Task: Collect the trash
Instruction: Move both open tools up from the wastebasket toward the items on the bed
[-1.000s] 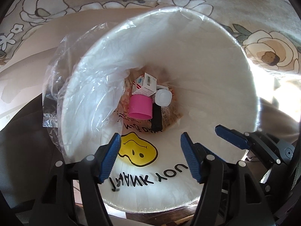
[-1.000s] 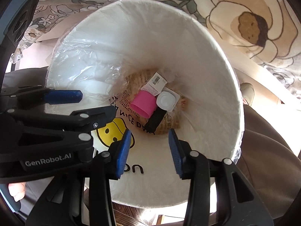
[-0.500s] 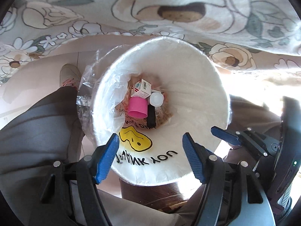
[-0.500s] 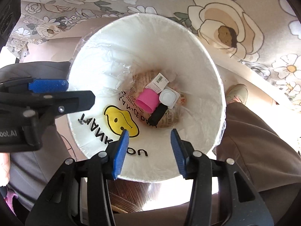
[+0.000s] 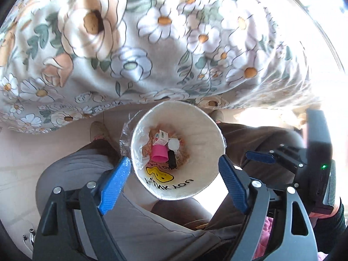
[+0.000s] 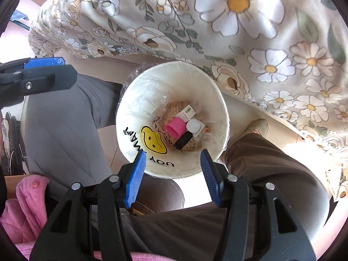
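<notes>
Left wrist view: the left claw (image 5: 174, 169) hangs open and empty above the lined trash bin (image 5: 202, 130), which already holds a pink cup (image 5: 159, 153), small box (image 5: 161, 135) and black piece (image 5: 171, 159). Right wrist view: the right claw (image 6: 173, 165) is likewise spread and empty over the bin, so collection looks mostly done; I see no loose trash left.

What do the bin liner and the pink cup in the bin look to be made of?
Bin liner: thin clear plastic film, glossy and crinkled, bunched over the rim. Pink cup: likely smooth, opaque moulded plastic with an even matte colour, though coated paper can't be excluded.
</notes>
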A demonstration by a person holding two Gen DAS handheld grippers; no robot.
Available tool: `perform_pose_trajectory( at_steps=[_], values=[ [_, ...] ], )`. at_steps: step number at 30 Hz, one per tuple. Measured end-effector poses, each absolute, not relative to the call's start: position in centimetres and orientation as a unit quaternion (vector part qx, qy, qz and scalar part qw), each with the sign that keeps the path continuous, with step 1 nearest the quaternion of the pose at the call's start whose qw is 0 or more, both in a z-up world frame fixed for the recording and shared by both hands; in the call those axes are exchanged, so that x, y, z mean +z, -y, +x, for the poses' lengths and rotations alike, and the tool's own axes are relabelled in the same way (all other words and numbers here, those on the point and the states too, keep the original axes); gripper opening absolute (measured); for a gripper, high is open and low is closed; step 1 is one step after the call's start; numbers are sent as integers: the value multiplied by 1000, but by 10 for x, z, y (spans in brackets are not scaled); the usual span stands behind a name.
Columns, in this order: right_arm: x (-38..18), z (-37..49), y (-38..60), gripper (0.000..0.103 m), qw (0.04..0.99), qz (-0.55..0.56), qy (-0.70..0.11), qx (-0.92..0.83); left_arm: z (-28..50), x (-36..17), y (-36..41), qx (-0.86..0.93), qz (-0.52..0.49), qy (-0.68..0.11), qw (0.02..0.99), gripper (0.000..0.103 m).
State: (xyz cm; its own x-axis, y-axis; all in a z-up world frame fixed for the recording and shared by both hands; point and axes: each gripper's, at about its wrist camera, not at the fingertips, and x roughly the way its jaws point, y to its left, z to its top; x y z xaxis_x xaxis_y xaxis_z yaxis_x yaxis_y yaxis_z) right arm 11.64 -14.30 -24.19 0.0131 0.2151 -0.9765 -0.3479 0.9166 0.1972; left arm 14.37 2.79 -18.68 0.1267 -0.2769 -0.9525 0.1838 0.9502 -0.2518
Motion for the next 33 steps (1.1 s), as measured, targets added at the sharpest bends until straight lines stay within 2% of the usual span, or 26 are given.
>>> perform_pose_trajectory(
  at_steps=[2, 3, 20, 33],
  values=[
    [-222, 115, 142, 62, 722, -54, -660, 200, 144, -164, -30, -149, -30, -627, 764, 86],
    [-212, 114, 142, 63, 729, -56, -652, 199, 144, -155, -30, -144, -25, -618, 772, 87],
    [-37, 136, 157, 68, 835, -39, -502, 220, 177, -11, -44, -105, 14, -475, 874, 91],
    [28, 209, 163, 70, 881, -31, -424, 206, 270, 6, -47, -95, 27, -461, 882, 92]
  ],
)
